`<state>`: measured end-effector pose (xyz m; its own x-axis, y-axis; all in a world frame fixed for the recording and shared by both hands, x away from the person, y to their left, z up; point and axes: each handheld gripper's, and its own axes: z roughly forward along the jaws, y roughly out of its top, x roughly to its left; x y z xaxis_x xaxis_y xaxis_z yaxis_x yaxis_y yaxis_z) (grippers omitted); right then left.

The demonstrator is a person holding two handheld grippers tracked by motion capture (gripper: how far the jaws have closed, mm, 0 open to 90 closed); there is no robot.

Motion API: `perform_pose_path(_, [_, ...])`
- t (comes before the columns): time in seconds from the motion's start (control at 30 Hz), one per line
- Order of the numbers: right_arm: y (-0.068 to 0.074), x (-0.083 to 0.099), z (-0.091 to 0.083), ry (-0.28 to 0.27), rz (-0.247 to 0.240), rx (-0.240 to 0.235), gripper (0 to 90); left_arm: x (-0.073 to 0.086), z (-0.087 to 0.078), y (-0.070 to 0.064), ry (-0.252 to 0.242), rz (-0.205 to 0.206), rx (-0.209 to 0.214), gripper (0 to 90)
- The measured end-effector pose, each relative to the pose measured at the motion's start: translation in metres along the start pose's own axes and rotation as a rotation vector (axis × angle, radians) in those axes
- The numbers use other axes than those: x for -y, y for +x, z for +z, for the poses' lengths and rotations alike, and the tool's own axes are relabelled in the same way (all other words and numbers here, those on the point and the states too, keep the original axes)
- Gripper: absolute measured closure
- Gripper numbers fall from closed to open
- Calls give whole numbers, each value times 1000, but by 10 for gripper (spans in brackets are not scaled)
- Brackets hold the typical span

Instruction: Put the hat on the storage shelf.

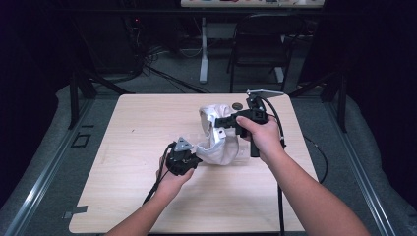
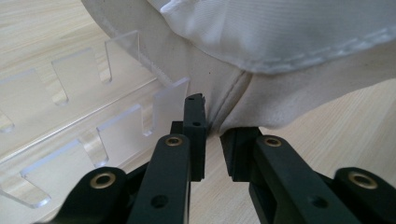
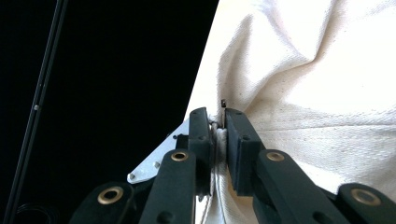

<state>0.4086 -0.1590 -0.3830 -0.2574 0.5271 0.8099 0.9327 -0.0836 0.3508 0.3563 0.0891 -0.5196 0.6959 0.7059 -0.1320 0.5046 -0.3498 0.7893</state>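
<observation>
- Right gripper (image 3: pixel 218 122): jaws nearly closed, pinching a stitched edge of the cream cloth bag (image 3: pixel 317 93). Fabric is visibly squeezed between the pads. Firm hold.
- Left gripper (image 2: pixel 212 135): jaws parted by a narrow gap, sitting right at a seam fold of the bag (image 2: pixel 280 60). Fabric reaches the gap, but I can't tell whether any is actually clamped. Looks like it's either just let go or about to bite.
- Clear acrylic slotted rack (image 2: pixel 84 121) lies flat on the table just beside the left jaws, partly under the bag's edge.
- High view: bag (image 1: pixel 216 140) sits right of the table's centre, strung between the left gripper (image 1: pixel 184 160) low and near the person, and the right gripper (image 1: pixel 231 120) higher and farther off. Upper part is lifted off the wooden table (image 1: pixel 137 147); lower part rests on it.
- Orientation: long axis runs diagonally, from near-left to far-right. The raised end by the right gripper seems to be the open mouth, bulging upward; not certain.
- Progress, my read: early-to-mid. One edge secured and lifted, the second grip unconfirmed. Bag is crumpled, neither spread nor folded flat.
- Left to do: get a sure left-side grip, then tension the two edges apart.
- Small dark round object (image 1: pixel 237 105) sits on the table behind the bag, untouched.
</observation>
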Motion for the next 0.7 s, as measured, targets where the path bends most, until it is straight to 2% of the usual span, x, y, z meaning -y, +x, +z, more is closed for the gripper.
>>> perform_pose_path(0.17, [-1, -1, -2, -6, 1, 7, 817, 5, -6, 0, -17, -9, 2, 668])
perform_pose_path(0.33, [-2, -1, -5, -21, 0, 17, 815, 16, -23, 0, -53, -23, 4, 578])
perform_pose_path(0.6, [-3, -1, -6, -31, 4, 21, 805, 36, -49, 4, -72, -28, 7, 560])
perform_pose_path(0.7, [-2, 0, -7, -34, 0, 20, 783, 44, -56, 8, -85, -16, -13, 556])
